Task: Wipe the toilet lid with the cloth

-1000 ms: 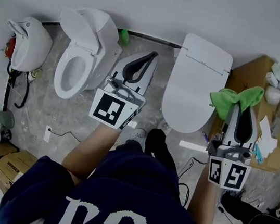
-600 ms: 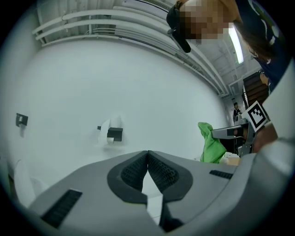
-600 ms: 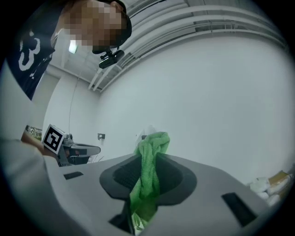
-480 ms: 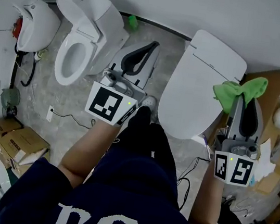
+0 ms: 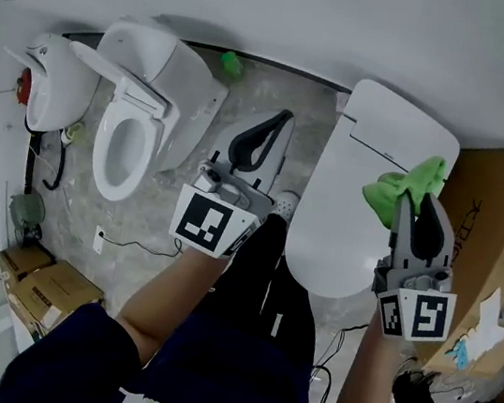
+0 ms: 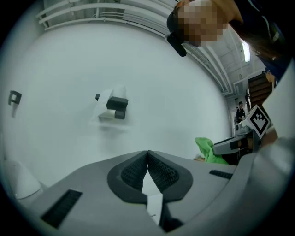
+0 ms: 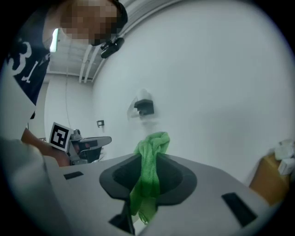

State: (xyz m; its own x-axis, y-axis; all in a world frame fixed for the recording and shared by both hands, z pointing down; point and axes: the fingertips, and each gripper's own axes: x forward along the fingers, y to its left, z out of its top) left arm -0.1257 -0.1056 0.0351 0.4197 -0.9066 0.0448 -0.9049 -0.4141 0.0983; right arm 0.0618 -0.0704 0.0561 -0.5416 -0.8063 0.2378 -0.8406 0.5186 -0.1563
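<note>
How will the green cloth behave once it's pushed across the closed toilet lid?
Likely floppy: the green cloth hangs in soft folds from the right gripper, which is shut on it. Probably light, since a pinch on one fold carries the whole bundle. On the smooth, glossy toilet lid it may bunch up or slide rather than spread flat.

cloth (image 5: 406, 184) at toilet lid (image 5: 345, 211) right edge | open toilet (image 5: 170, 88) left | box (image 5: 488, 219) right

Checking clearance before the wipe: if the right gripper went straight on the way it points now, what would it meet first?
Probably the white wall. The right gripper, tongs shut on the green cloth, faces it with nothing between; the toilet lid seems to lie below that line, though depth is unclear.
</note>
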